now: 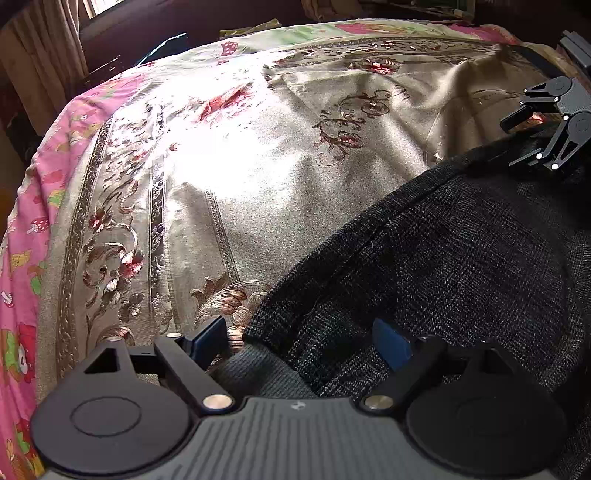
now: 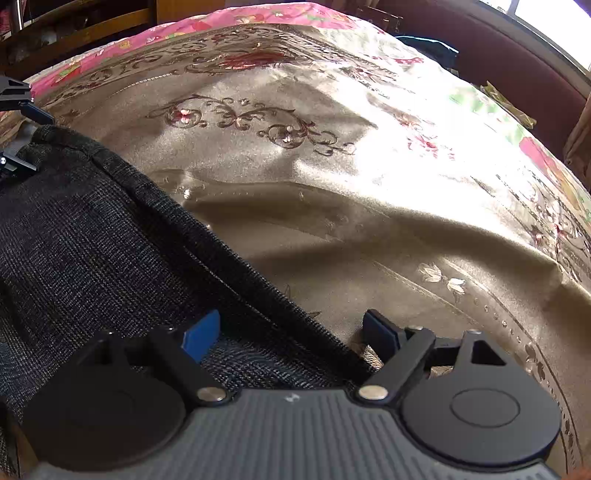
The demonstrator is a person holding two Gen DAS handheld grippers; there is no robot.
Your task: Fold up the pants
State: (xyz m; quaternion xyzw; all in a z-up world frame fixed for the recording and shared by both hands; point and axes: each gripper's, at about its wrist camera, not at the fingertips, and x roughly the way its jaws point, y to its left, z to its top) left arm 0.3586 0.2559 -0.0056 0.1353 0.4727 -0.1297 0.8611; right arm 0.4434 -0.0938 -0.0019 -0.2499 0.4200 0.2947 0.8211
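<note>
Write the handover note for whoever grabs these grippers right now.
Left gripper: jaws open, straddling the pants' near corner.
Right gripper: jaws open, straddling the pants' seamed edge at its end.
Neither is clamped.
The pants lie on the gold floral bedspread, both grippers along the same edge. The pink sheet lies underneath.
Done: how many folds are in cannot be told.
Left: close both on the edge, fold over, smooth.

Domestic bedroom. Bed [image 1: 258, 177] spread with a beige satin coverlet [image 2: 332, 177] embroidered with red flowers, over a pink cartoon-print sheet [image 1: 33, 229]. Curtain [image 1: 44, 48] beside a daylit window [image 2: 546, 14]; wooden furniture [image 2: 85, 26] behind.
</note>
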